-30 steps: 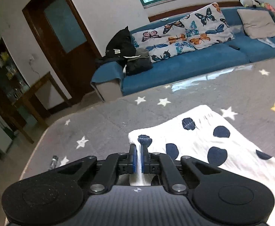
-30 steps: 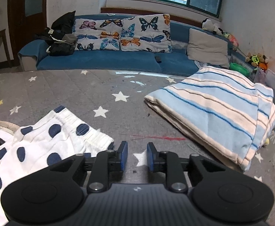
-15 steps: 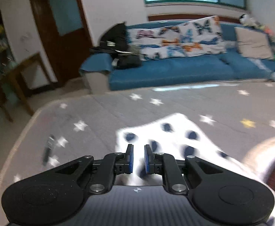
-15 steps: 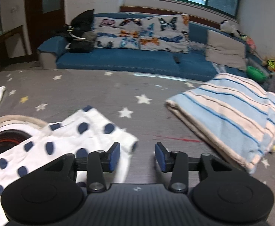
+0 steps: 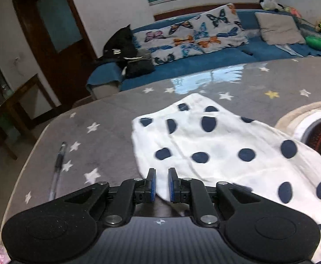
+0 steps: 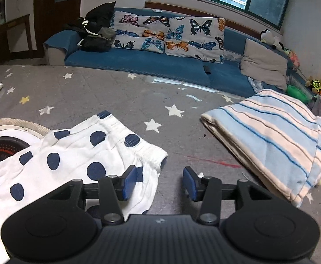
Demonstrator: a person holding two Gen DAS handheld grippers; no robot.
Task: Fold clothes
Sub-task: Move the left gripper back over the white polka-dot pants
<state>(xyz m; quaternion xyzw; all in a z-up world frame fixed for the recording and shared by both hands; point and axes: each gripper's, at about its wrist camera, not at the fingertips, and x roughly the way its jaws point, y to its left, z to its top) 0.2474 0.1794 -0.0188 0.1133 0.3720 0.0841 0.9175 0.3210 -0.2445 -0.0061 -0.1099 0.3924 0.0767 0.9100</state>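
Just ahead of your left gripper (image 5: 159,182), jaws slightly parted and gripping nothing, the polka-dot garment (image 5: 217,149) lies flat on the star-print worktop (image 5: 107,118), its corner between the fingers. Your right gripper (image 6: 159,182) gapes wide, the garment's waistband under its left finger; a striped blanket (image 6: 277,138) lies to its right.

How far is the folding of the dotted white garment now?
Done: the striped blanket already lies folded. In hand: nothing; the left gripper and right gripper are both open over the polka-dot garment. Left: it lies loose and rumpled, needing neat folds.
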